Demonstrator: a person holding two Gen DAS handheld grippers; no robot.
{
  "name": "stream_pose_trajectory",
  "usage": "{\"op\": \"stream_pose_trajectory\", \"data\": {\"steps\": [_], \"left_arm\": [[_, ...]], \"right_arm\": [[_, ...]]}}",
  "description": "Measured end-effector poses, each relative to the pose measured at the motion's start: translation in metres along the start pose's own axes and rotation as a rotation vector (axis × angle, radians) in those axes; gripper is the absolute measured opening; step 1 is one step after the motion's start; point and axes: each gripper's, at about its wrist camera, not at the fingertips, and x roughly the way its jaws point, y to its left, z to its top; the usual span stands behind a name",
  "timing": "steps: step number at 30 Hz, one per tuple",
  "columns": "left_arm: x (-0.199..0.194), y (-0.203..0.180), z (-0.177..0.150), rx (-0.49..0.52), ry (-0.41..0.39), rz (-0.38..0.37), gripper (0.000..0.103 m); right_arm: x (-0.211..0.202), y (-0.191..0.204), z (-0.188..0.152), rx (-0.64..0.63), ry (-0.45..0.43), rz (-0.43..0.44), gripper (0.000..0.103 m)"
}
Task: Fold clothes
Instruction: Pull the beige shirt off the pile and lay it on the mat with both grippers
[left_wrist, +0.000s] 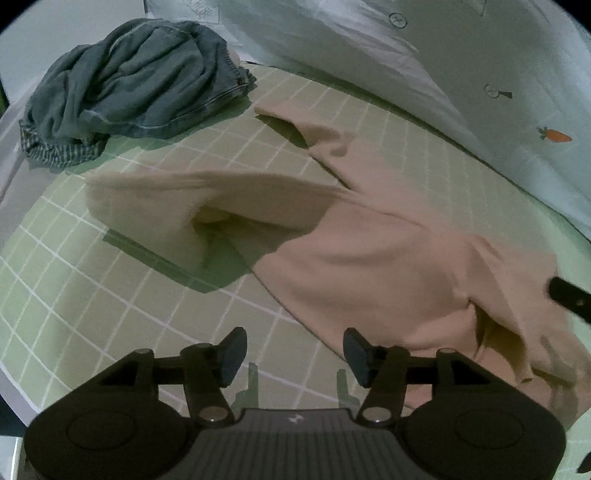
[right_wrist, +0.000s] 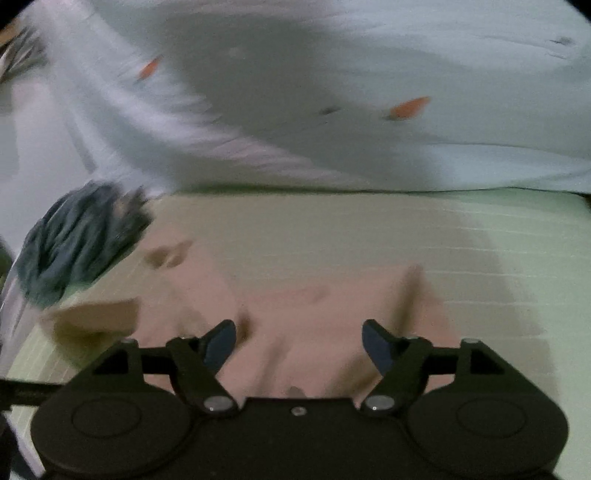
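A pink-beige shirt (left_wrist: 369, 251) lies spread on the green checked mat (left_wrist: 74, 295), one sleeve folded over toward the left. My left gripper (left_wrist: 293, 354) is open and empty, hovering above the mat just left of the shirt's near edge. My right gripper (right_wrist: 299, 345) is open and empty, hovering over the same shirt (right_wrist: 295, 306); its view is blurred. A dark part of the right gripper shows at the right edge of the left wrist view (left_wrist: 569, 295).
A crumpled pile of blue denim clothes (left_wrist: 133, 85) sits at the far left of the mat, also in the right wrist view (right_wrist: 81, 240). A white quilt with carrot prints (left_wrist: 480, 74) bounds the mat's far side.
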Motion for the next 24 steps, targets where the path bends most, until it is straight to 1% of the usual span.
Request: {"op": "stream_pose_trajectory", "data": {"steps": [3, 4, 5, 6, 7, 8, 10, 12, 17, 20, 22, 24], "left_arm": [[0.001, 0.005, 0.001, -0.001, 0.002, -0.001, 0.059], [0.001, 0.006, 0.001, -0.004, 0.001, -0.001, 0.059], [0.001, 0.007, 0.002, -0.006, 0.001, 0.000, 0.059], [0.001, 0.008, 0.002, -0.010, 0.000, 0.000, 0.059], [0.001, 0.008, 0.002, -0.016, -0.001, -0.001, 0.059], [0.000, 0.007, 0.002, -0.023, -0.003, -0.002, 0.059], [0.000, 0.005, 0.002, -0.035, -0.007, -0.006, 0.059], [0.000, 0.000, 0.002, -0.040, -0.011, -0.008, 0.059], [-0.001, -0.019, -0.004, -0.039, -0.015, -0.021, 0.059], [-0.002, -0.032, -0.010, -0.027, -0.011, -0.027, 0.059], [-0.004, -0.039, -0.015, -0.014, -0.011, -0.033, 0.060], [-0.006, -0.041, -0.019, -0.003, -0.008, -0.035, 0.063]], "right_arm": [[0.017, 0.028, -0.004, -0.075, 0.048, 0.016, 0.081], [0.021, 0.032, -0.007, -0.101, 0.065, 0.002, 0.081], [0.026, 0.037, -0.010, -0.126, 0.083, -0.012, 0.075], [0.030, 0.039, -0.012, -0.149, 0.100, -0.024, 0.053], [0.030, 0.034, -0.014, -0.148, 0.114, -0.022, 0.035], [0.030, 0.027, -0.015, -0.141, 0.124, -0.017, 0.009], [0.017, -0.001, -0.013, -0.026, 0.095, 0.010, 0.009], [-0.001, -0.025, -0.010, 0.039, 0.052, -0.012, 0.008], [-0.056, -0.103, 0.005, 0.149, -0.096, -0.152, 0.008], [-0.075, -0.156, 0.011, 0.201, -0.154, -0.266, 0.008], [-0.080, -0.185, 0.010, 0.249, -0.172, -0.367, 0.010], [-0.080, -0.204, 0.006, 0.289, -0.134, -0.455, 0.014]]}}
